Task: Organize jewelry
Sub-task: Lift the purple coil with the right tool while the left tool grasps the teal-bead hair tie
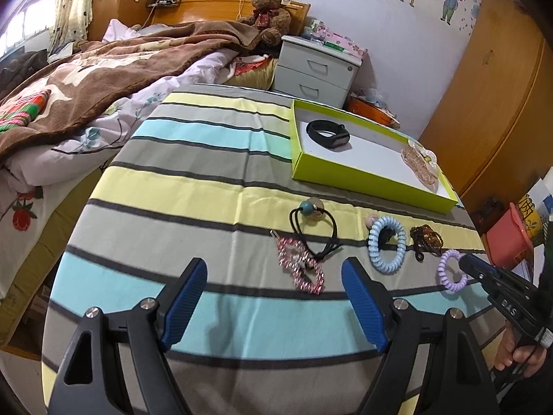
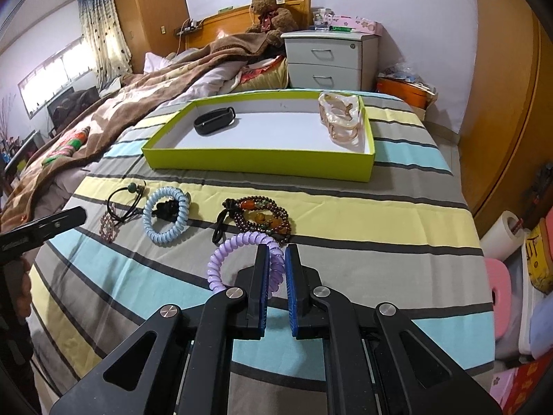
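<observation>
My right gripper [image 2: 276,252] is shut on the purple spiral hair tie [image 2: 235,252], which lies on the striped cloth; both show in the left wrist view [image 1: 465,263], tie [image 1: 449,271]. My left gripper [image 1: 274,269] is open and empty, just short of the pink beaded clip [image 1: 300,266]. Further on lie a black hair tie with beads [image 1: 312,228], a blue spiral hair tie [image 2: 166,216] and a brown bead bracelet [image 2: 262,216]. The green tray [image 2: 259,164] holds a black watch band [image 2: 214,121] and a pale claw clip [image 2: 340,117].
The bed with a brown blanket [image 2: 145,86] borders the table on the left. A grey nightstand [image 2: 331,60] and an orange box [image 2: 404,91] stand behind it. Wooden wardrobes [image 2: 501,103] and stacked bins [image 2: 539,276] are on the right.
</observation>
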`<state>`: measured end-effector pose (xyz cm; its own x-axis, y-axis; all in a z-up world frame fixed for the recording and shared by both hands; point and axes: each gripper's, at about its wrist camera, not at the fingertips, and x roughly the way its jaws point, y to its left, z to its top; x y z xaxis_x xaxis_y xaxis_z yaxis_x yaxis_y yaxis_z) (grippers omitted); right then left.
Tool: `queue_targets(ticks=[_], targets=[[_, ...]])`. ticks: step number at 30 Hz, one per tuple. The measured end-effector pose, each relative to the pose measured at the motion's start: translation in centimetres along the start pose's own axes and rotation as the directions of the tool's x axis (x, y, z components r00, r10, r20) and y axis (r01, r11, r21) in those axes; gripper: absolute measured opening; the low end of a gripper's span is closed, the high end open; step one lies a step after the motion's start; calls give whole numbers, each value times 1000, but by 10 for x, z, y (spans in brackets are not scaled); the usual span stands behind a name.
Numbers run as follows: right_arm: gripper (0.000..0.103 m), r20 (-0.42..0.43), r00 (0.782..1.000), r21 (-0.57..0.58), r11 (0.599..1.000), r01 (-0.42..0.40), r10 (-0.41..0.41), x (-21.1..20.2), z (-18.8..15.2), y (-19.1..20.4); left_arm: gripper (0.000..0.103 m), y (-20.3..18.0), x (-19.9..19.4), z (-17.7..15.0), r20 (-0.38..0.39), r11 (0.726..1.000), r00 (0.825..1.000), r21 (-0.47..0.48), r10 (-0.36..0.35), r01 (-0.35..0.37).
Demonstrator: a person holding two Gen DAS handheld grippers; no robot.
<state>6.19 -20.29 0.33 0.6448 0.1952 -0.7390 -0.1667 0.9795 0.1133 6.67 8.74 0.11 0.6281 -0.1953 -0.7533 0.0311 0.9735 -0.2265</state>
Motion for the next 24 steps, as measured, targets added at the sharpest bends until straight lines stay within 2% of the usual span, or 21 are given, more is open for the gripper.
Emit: queue_targets(ticks=[6,12,15,18,22,23,24], targets=[[9,30,1000,9,1000,8,-8,-10,4,-4,82,-13,12,18,2,999,1000,43,13,-13],[9,39,999,21,1000,7,-8,-12,7,-9,82,-23,34,31,-29,995,999,98,23,-20],[9,34,999,22,1000,10,-11,-9,8,-10,81,-27,44,35,-36,991,997,114,67,-63],[9,27,1000,29,1000,12,-13,-6,8,-12,80,-33,51,37,-45,988,996,140,73,-66],[9,30,999,27,1000,12,-13,-6,10,-14,71,-39,59,38,-60,985,995,154,82,-72],[9,29,999,27,1000,12,-13,-5,10,-14,66,-39,61,39,-60,985,995,155,80,-70],[9,29,999,27,1000,12,-13,-5,10,-14,56,-40,62,39,-64,985,995,156,78,-67]])
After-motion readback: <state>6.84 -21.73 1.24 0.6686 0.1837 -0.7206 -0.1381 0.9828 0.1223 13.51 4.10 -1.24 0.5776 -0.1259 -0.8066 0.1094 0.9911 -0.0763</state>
